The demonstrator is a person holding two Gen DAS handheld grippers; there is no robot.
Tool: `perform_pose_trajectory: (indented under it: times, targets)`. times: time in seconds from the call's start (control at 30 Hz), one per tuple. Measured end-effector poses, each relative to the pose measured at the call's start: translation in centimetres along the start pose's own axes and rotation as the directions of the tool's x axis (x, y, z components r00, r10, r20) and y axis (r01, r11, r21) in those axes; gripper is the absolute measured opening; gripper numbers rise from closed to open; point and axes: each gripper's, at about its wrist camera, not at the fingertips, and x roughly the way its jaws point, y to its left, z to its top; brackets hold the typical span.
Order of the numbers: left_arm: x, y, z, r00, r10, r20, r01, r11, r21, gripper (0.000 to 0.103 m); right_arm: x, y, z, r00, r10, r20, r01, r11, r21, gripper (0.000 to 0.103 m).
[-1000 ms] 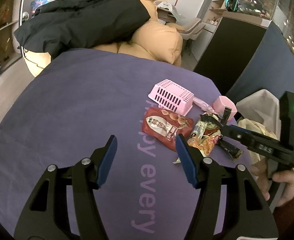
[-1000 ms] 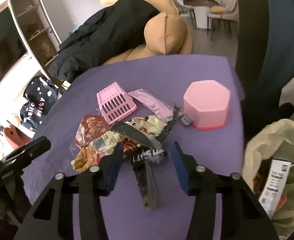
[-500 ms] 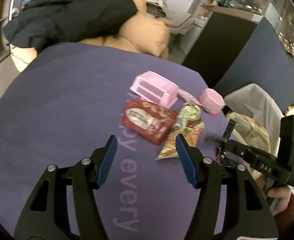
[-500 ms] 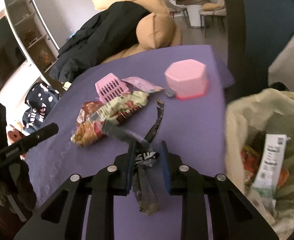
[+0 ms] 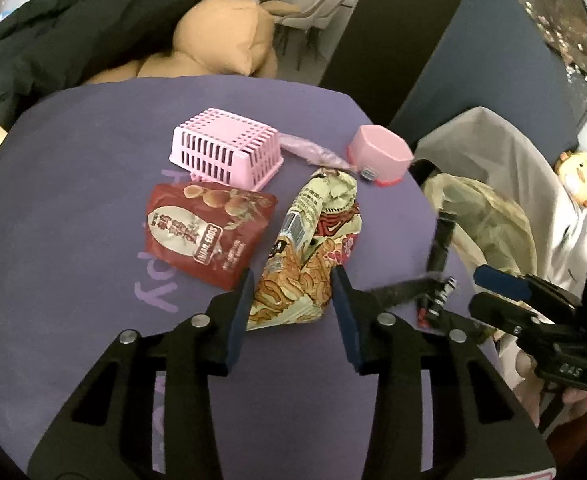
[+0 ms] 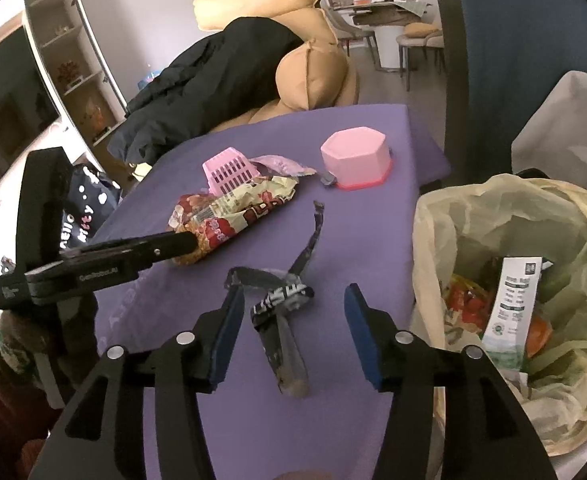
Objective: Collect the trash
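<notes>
Gaping beside the purple table (image 6: 373, 152), the thin bag (image 6: 445, 216) holds crumpled packets and a white label. Left gripper (image 5: 291, 300) straddles a crinkled snack packet (image 5: 313, 248), jaws spread; right gripper (image 6: 291, 320) spread around a black wrapper (image 6: 281, 300) lying on the table.

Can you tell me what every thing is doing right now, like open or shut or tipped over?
left gripper: jaws open, around the noodle wrapper's near end.
right gripper: jaws open, black wrapper between them.
noodle wrapper: crumpled, lying flat.
red snack bag: lying flat.
black wrapper: torn, on the cloth.
pink basket: upside down.
pink cup: upside down.
trash bag: open, trash inside.
</notes>
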Motion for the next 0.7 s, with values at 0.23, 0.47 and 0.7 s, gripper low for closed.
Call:
perform_pose_trajectory:
  times: [0.23,0.47,0.7]
  targets:
    - [-3.0,2.9,-0.8,0.995,0.085,0.060,-0.080,0.993,-0.087,0.037,1.7,0.8,-0.9,0.997,0.005,-0.072,-0.004,1.000,0.011,0.050]
    - [-4.4,3.8,-1.8,0.994,0.101,0.047,-0.097,0.992,-0.084,0.040,2.7,3.8,-1.0,0.990,-0.097,-0.107,0.084,0.989,-0.121,0.050]
    - [-4.8,4.0,-2.0,0.996,0.078,0.051,-0.073,0.992,-0.104,0.045,2.7,3.1,-0.8,0.989,-0.048,-0.141,0.032,0.993,-0.112,0.057]
